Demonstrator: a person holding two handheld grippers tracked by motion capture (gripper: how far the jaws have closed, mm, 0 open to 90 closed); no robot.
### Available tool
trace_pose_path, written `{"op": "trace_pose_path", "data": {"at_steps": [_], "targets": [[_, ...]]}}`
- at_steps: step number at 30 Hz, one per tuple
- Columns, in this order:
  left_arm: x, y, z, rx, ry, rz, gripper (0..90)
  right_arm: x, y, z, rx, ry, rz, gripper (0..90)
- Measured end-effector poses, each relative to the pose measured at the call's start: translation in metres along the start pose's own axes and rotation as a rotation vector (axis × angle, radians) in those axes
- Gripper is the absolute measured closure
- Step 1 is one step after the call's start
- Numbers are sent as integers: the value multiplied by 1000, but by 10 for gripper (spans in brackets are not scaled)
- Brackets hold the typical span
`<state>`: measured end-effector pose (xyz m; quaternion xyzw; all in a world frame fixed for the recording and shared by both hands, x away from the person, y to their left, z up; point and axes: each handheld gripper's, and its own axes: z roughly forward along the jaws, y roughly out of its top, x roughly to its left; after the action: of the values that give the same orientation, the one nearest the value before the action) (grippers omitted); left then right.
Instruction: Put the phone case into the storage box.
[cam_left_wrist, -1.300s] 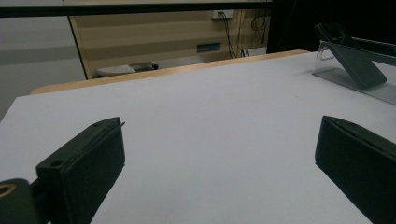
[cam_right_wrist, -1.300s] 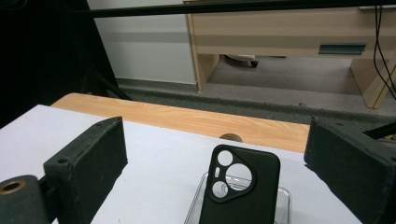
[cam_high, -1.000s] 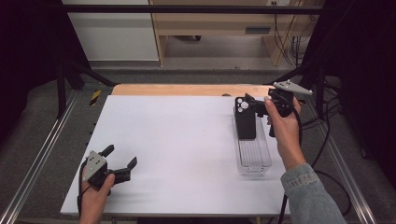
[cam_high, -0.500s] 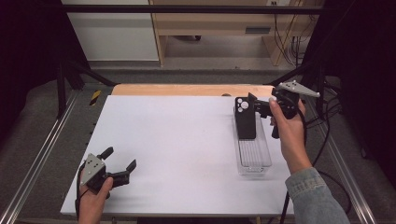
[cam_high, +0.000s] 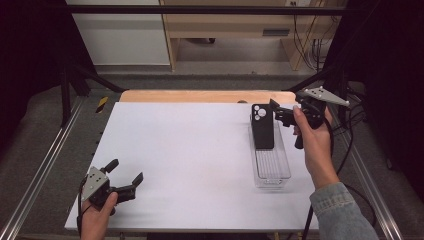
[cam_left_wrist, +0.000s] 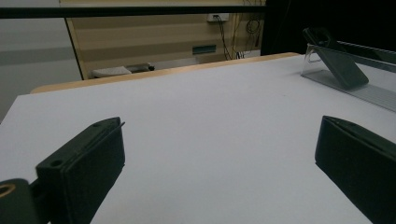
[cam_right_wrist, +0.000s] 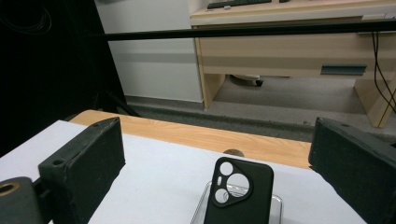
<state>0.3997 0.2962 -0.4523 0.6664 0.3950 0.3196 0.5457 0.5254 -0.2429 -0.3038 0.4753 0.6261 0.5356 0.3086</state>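
A black phone case (cam_high: 262, 126) with round camera cut-outs leans upright against the far end of a clear plastic tray (cam_high: 272, 172) on the right of the white table. My right gripper (cam_high: 278, 113) hovers just right of the case's top, open, with nothing between its jaws. In the right gripper view the case (cam_right_wrist: 238, 192) stands low between the wide-apart jaws, in the tray (cam_right_wrist: 278, 201). My left gripper (cam_high: 125, 171) rests open and empty near the front left corner. In the left gripper view the case (cam_left_wrist: 340, 65) and the tray (cam_left_wrist: 376, 91) lie far off at the upper right.
The white table top (cam_high: 185, 150) has a wooden strip (cam_high: 200, 96) along its far edge. Metal rails (cam_high: 45, 165) run down both sides. A cable (cam_high: 350, 145) trails from the right gripper. A wooden desk (cam_high: 235, 25) stands on the floor beyond.
My right gripper has drawn back slightly to the right of the phone case, which has stayed put in the tray. The left hand has slipped a little toward the front edge.
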Motion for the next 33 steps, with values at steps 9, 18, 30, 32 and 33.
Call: {"op": "trace_pose_path", "data": {"at_steps": [9, 18, 30, 32, 33], "targets": [[-2, 0, -2, 2, -12, 5, 14, -4, 1, -15, -70, -17, -39, 42], [-4, -1, -4, 12, -26, 10, 14, -11, -2, -38, -96, 3, -62, 40], [-7, 1, -12, -8, -37, 16, 14, -10, -9, -67, -99, 16, -118, 31], [-8, 1, -13, -7, -38, 16, 14, -10, -13, -71, -96, 14, -126, 30], [-8, 0, -13, -5, -40, 16, 14, -11, -14, -73, -93, 15, -124, 30]]}}
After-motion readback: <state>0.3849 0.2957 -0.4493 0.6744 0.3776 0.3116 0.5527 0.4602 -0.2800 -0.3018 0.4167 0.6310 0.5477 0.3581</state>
